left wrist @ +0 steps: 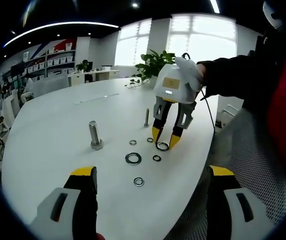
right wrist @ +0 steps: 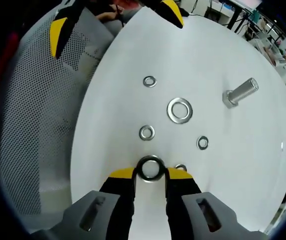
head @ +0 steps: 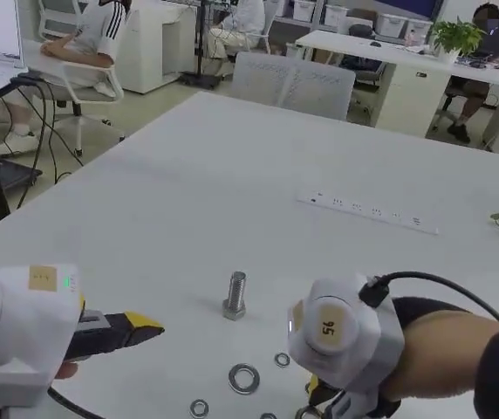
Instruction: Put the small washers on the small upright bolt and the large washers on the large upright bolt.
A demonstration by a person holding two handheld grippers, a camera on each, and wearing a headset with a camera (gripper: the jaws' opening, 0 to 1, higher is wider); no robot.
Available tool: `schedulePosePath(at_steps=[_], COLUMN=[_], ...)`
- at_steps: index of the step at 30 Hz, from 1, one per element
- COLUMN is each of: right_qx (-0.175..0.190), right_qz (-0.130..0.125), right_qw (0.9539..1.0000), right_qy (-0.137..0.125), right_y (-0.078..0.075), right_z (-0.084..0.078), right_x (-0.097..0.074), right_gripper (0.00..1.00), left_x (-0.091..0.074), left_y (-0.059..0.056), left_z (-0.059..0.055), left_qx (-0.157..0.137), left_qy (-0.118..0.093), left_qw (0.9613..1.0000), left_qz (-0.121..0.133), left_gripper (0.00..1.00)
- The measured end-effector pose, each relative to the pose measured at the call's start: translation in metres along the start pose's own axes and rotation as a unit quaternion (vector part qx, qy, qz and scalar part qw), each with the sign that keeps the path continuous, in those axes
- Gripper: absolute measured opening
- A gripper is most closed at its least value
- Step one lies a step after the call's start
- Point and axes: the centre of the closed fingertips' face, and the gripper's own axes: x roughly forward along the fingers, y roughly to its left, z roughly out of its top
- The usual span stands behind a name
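**On the white table (head: 232,175), a washer (right wrist: 150,159) sits in the right gripper's (left wrist: 165,141) jaws**

A broad white table fills the near ground of an open office, with desks and seated people behind it. Near the person's edge of the table, the right gripper's two yellow tips press against opposite sides of the washer's rim. The washer appears to lie flat on the surface, or just off it. Whether it is a small or a large one is hard to judge this close.

It is a thin, rigid steel ring. It should be light, but smooth enough to twist or skid out of an edge pinch. The hold across its diameter looks right, and it leaves the hole free for a bolt.

A large washer (right wrist: 170,111) and several small washers (right wrist: 146,132) lie loose around it. The large bolt (head: 235,295) stands upright just beyond them. The small bolt (left wrist: 146,117) stands further off, to the right gripper's side. The left gripper (left wrist: 153,171) hangs off the table, its jaws wide apart and holding nothing.
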Motion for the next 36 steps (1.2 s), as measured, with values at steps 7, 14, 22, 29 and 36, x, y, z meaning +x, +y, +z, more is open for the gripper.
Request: schedulePosePath(at_steps=[7, 14, 22, 29, 36], right_qx=[0.004, 0.008, 0.014, 0.016, 0.019], right_qz=[-0.001, -0.003, -0.007, -0.01, -0.011], right_qw=[1.0, 1.0, 0.9999, 0.9998, 0.9997], right_qy=[-0.001, 0.0, 0.002, 0.005, 0.008], right_y=[0.0, -0.001, -0.001, -0.002, -0.002], right_z=[-0.001, -0.001, -0.001, -0.002, -0.003], right_x=[0.0, 0.0, 0.0, 0.0, 0.0], right_gripper=[0.23, 0.23, 0.23, 0.23, 0.23], left_x=[-0.002, -0.004, -0.008, -0.012, -0.015], left_y=[0.009, 0.019, 0.03, 0.038, 0.043], left_z=[0.006, 0.011, 0.019, 0.025, 0.028], left_qx=[0.003, 0.006, 0.01, 0.014, 0.01], left_qy=[-0.015, -0.029, -0.05, -0.067, -0.079], left_qw=[0.9997, 0.9985, 0.996, 0.993, 0.9909], left_qz=[0.021, 0.046, 0.073, 0.097, 0.108], left_gripper=[0.89, 0.89, 0.89, 0.9, 0.9])
